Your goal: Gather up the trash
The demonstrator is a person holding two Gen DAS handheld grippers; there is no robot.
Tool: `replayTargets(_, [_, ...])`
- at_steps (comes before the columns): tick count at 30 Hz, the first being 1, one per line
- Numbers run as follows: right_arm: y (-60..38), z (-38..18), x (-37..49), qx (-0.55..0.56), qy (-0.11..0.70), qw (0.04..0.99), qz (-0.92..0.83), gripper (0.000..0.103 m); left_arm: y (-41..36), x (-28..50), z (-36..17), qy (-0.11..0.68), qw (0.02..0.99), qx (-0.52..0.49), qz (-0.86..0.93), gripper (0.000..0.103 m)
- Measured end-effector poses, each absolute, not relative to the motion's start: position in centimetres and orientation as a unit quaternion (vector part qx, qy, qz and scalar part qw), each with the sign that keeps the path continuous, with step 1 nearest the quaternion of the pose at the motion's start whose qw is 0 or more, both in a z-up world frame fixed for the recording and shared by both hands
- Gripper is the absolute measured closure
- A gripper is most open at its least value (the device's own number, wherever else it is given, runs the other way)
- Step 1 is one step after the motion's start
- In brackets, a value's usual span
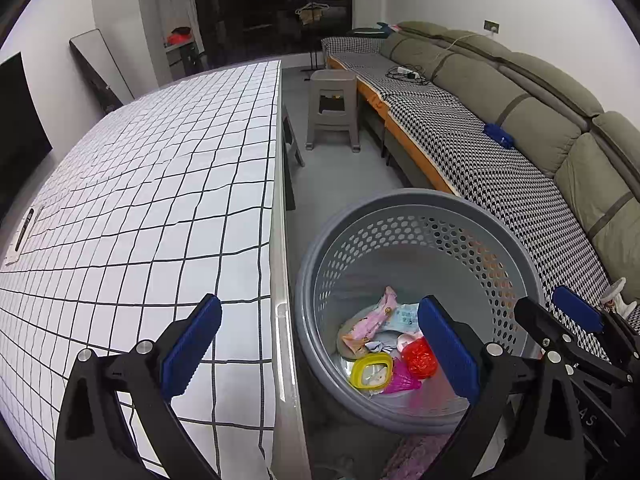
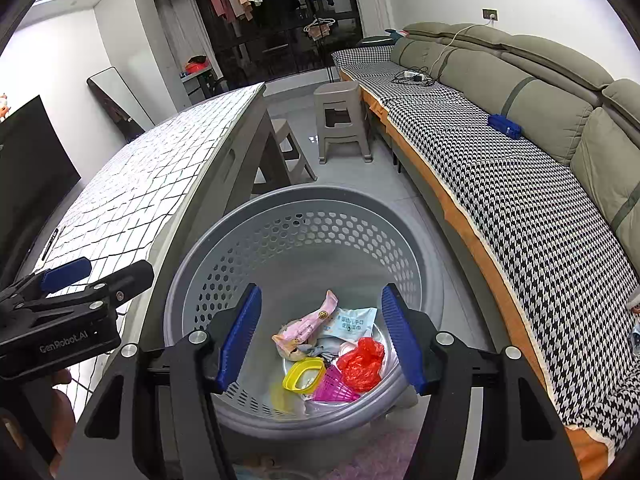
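A grey perforated basket (image 1: 424, 208) (image 2: 308, 200) stands on the floor between the table and the sofa. Trash lies in its bottom: a red plastic bag (image 1: 418, 358) (image 2: 362, 362), a yellow ring lid (image 1: 371, 370) (image 2: 304, 374), a pink shuttlecock (image 2: 336, 388), a pink wrapper (image 2: 310, 322) and a wipes packet (image 2: 354, 322). My left gripper (image 1: 320, 350) is open and empty, straddling the table edge and basket rim. My right gripper (image 2: 320, 338) is open and empty above the basket; it also shows in the left wrist view (image 1: 560, 316).
A table with a white grid cloth (image 1: 160, 184) (image 2: 152, 176) lies left of the basket; a dark pen-like item (image 1: 24, 230) rests at its left edge. A houndstooth-covered sofa (image 1: 480, 152) runs along the right. A grey stool (image 1: 334, 108) stands behind.
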State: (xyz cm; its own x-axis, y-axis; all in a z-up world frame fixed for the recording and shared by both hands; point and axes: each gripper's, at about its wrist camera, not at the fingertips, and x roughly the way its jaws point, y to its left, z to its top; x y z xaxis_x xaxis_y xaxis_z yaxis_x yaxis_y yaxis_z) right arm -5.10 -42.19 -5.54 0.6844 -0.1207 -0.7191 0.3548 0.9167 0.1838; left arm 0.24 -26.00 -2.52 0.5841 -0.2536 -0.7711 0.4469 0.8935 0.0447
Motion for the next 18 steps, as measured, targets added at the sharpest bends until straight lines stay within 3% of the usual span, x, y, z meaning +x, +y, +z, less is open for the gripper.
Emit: replayTargets(18, [-42.03, -5.59, -5.03, 0.156, 0.375, 0.904, -0.132, 0.043, -25.97, -0.02, -2.40, 0.408, 0.883, 0.119, -0.200, 0.006])
